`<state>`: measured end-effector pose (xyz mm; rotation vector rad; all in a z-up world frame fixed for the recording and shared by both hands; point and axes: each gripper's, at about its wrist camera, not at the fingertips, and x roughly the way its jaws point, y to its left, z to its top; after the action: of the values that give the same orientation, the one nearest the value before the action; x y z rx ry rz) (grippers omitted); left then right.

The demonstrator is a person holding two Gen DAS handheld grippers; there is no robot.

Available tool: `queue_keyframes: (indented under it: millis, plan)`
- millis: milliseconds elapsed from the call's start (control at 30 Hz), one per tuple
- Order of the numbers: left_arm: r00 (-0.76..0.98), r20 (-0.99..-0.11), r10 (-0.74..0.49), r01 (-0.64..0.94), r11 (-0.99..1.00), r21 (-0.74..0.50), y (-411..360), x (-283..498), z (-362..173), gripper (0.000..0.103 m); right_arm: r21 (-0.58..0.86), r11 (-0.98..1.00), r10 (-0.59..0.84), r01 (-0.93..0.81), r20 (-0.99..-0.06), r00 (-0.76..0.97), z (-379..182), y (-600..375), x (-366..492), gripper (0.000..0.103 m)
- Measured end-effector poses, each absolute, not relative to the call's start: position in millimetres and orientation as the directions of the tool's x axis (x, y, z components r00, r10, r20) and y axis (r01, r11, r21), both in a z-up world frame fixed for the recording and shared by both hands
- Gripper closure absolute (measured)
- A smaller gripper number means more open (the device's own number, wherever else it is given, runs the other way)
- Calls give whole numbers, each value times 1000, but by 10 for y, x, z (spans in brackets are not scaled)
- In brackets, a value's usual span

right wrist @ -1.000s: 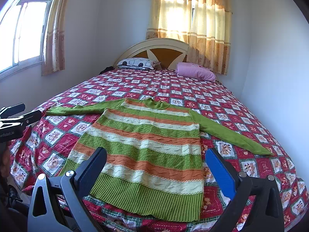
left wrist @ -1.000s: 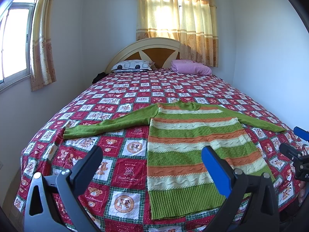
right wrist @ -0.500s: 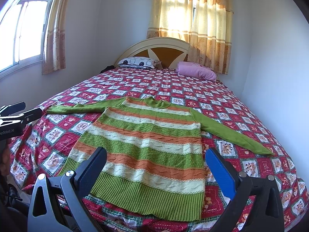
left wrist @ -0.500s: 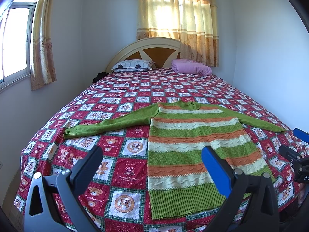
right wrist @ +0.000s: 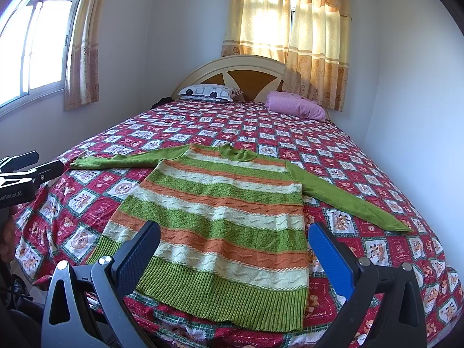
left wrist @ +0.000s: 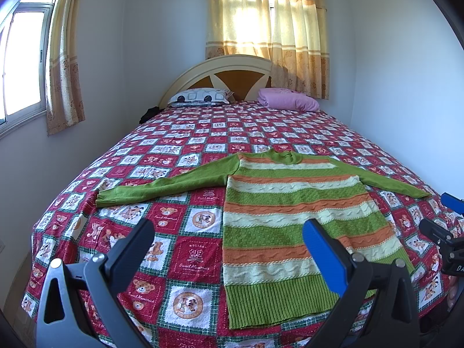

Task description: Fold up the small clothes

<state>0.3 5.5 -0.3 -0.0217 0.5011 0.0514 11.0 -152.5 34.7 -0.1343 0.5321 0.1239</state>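
A small knit sweater (left wrist: 290, 220) (right wrist: 220, 220) with green, orange and cream stripes lies flat on the bed, both green sleeves spread out sideways and its ribbed hem toward me. My left gripper (left wrist: 229, 240) hovers open above the near edge of the bed, left of the sweater's hem, holding nothing. Over the hem itself my right gripper (right wrist: 233, 243) hangs open and empty. The left view catches the right gripper's tips at its right edge; the right view shows the left gripper at its left edge.
The bed carries a red patchwork quilt (left wrist: 188, 145) (right wrist: 362, 159) with bear motifs. A patterned pillow (left wrist: 200, 97) and a pink pillow (left wrist: 287, 101) lie by the headboard (left wrist: 232, 72). Walls stand close on both sides, and curtained windows are at the left and behind.
Both views have shifted very slightly; the sweater lies unchanged and both grippers stay open.
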Motion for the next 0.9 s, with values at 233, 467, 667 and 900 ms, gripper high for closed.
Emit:
queue_keyframes:
  millis: [233,467,667,900]
  plan:
    - [871,-488,46,-57,998,-7,98,-15,-21,0,-99,983,84,-157,-520,850,312,-1512,122,1]
    - [862,-504,64,-68,998,9,156,161,-145,0,-103,984,70,-146,-532,844,263,-1583,249,1]
    - [838,-539,91,-85,996,35,156,458,-280,0,-105,988,36,-115,-564,825,107,-1733,478,1]
    - [814,-570,110,-74,994,85,65,859,-413,0,-72,996,0,-54,-604,797,-47,-2105,795,1]
